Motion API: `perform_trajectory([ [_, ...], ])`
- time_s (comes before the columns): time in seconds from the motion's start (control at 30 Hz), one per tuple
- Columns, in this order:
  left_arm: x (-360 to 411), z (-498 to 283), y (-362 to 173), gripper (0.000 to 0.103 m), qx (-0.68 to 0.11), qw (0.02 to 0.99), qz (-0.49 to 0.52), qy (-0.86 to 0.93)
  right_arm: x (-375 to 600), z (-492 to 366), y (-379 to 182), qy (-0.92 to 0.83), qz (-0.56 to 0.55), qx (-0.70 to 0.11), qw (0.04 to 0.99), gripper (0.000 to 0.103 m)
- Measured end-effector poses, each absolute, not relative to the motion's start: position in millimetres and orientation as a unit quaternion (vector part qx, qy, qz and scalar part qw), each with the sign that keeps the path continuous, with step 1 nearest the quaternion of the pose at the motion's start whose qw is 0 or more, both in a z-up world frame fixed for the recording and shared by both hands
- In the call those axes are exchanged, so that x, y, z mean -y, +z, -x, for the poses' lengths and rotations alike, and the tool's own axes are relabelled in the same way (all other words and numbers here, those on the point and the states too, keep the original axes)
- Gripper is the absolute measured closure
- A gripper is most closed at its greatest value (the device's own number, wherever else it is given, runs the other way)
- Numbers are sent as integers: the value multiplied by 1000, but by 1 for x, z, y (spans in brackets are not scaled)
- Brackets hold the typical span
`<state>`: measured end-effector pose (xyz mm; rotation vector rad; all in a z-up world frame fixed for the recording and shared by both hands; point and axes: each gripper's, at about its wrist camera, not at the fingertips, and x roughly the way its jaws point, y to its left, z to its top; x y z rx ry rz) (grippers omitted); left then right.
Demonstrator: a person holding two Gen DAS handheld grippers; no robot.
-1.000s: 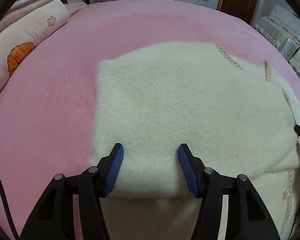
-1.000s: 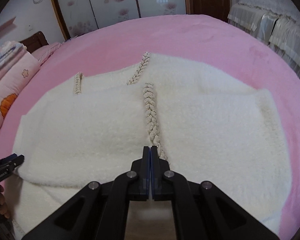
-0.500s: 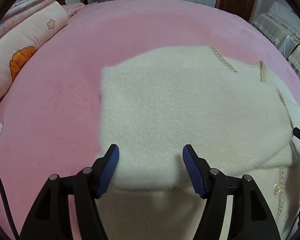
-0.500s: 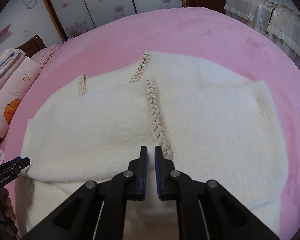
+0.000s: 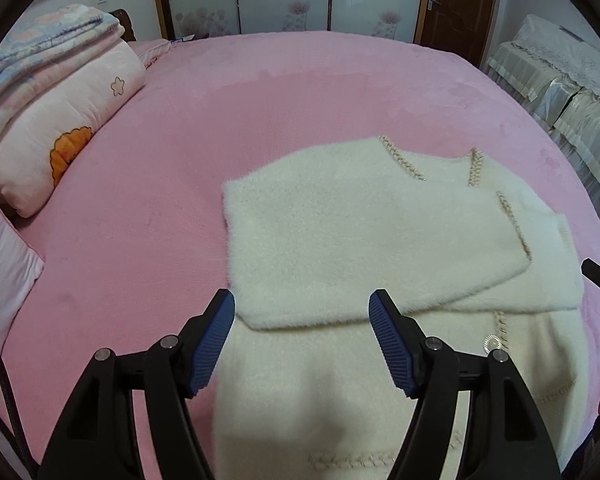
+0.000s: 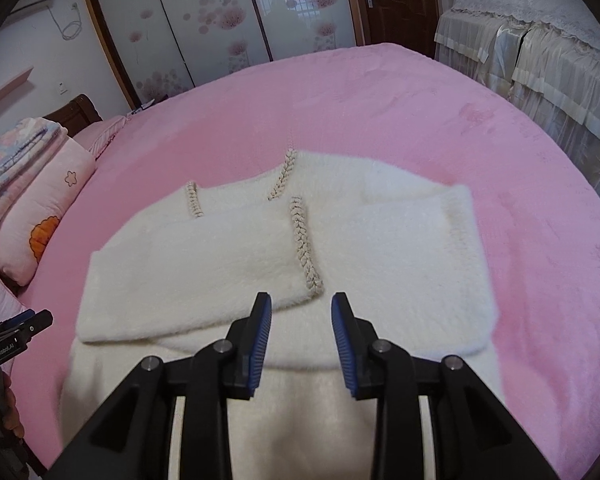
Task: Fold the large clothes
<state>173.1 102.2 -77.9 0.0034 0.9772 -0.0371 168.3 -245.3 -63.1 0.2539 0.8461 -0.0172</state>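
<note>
A fluffy cream-white cardigan (image 5: 364, 240) with beige braided trim lies flat on the pink bed (image 5: 204, 128). Both sleeves are folded across its upper half; the lower body spreads toward me. My left gripper (image 5: 302, 316) is open and empty, raised just above the folded left sleeve's near edge. My right gripper (image 6: 301, 312) is open and empty, just short of the braided front trim (image 6: 304, 244) on the cardigan (image 6: 380, 248). The left gripper's tip shows at the left edge of the right wrist view (image 6: 16, 332).
Folded pink quilts and a pillow (image 5: 56, 120) are stacked at the bed's left side. Lace-covered furniture (image 6: 540, 52) stands beyond the bed on the right. Flowered sliding doors (image 6: 220, 20) and a brown door line the far wall.
My right gripper, shut at the trim a second ago, has opened and drawn back and up. My left gripper, open throughout, has lifted and pulled back from the folded sleeve.
</note>
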Motion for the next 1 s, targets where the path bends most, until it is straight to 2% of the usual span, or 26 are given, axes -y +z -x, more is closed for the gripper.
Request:
perform_trajectory([
  [0.13,-105,-142,-52,34,-454,891,4,-23,249,-132,-36,-4,-128,-391,912,72],
  [0.23,-107,-115,-34,28,-440,897,7,-25,251,-109,-21,-3,-131,-379,916,71],
  [0.27,-108,-105,-28,25,-435,900,5,-24,251,-109,-21,-3,-131,-379,916,69],
  [0.33,-111,-86,-19,25,-426,904,6,-23,252,-85,-8,-11,-129,-368,921,53],
  [0.4,-115,-70,-12,25,-420,907,10,-25,252,-66,0,-12,-125,-352,927,46],
  [0.6,-126,-20,1,24,-409,912,17,-25,251,-19,13,-5,-112,-342,933,45],
  [0.8,-138,23,-19,23,-432,901,28,-36,250,29,6,4,-85,-354,931,45],
  [1.0,-151,63,-81,22,-499,865,37,-41,256,57,-19,10,-71,-386,920,45],
])
